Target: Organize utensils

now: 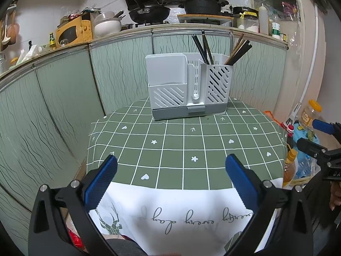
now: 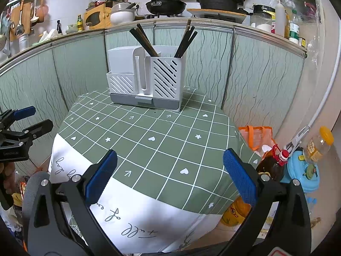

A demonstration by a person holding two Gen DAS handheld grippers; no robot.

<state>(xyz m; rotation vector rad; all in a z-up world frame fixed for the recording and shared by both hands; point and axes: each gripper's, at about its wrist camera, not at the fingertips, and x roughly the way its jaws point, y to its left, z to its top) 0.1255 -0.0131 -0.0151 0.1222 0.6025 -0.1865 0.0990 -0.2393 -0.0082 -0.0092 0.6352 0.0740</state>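
Observation:
A white slotted utensil holder with a grey base stands at the far side of the table; it also shows in the right wrist view. Dark chopsticks lean in its middle compartment and more chopsticks in its right one; both bundles show in the right wrist view. My left gripper is open and empty above the table's near edge. My right gripper is open and empty, also near the front edge. Each gripper shows at the side of the other's view.
The table wears a green checked cloth with a white printed border. Green patterned cabinet panels curve behind and left. Bottles, a jar and an orange bag crowd the floor at the right. Pans and a yellow oven sit on the counter above.

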